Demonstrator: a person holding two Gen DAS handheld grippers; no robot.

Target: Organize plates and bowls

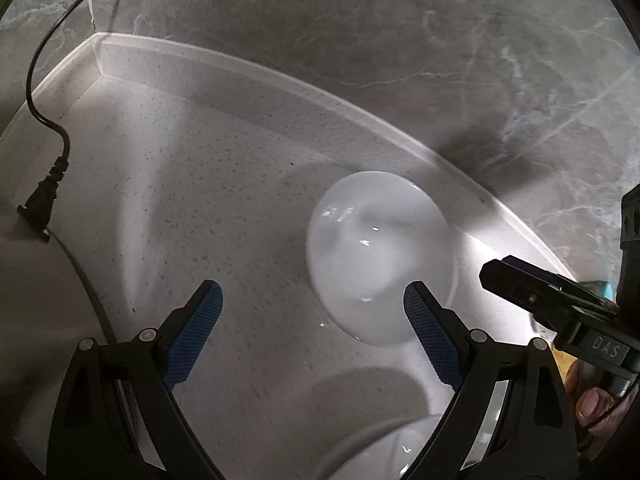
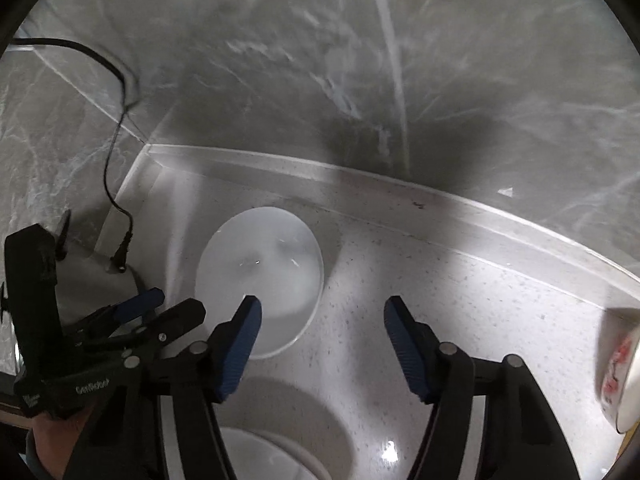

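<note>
Porcelain, glossy white and round: a shallow plate (image 1: pixel 380 260) lies on the speckled pale worktop (image 1: pixel 180 200), near its raised back lip under the veined grey wall (image 1: pixel 360 20). The left hand-held gripper (image 1: pixel 312 332) hovers lower left of it, jaws apart and empty; the right hand-held gripper (image 2: pixel 322 344) likewise gapes, with bare worktop right of the plate.

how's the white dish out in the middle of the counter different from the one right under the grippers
The middle dish shows whole; the near dish is cut off by the frame's bottom edge. The middle dish sits closer to the backsplash. Both are white and rest on the speckled counter.
</note>
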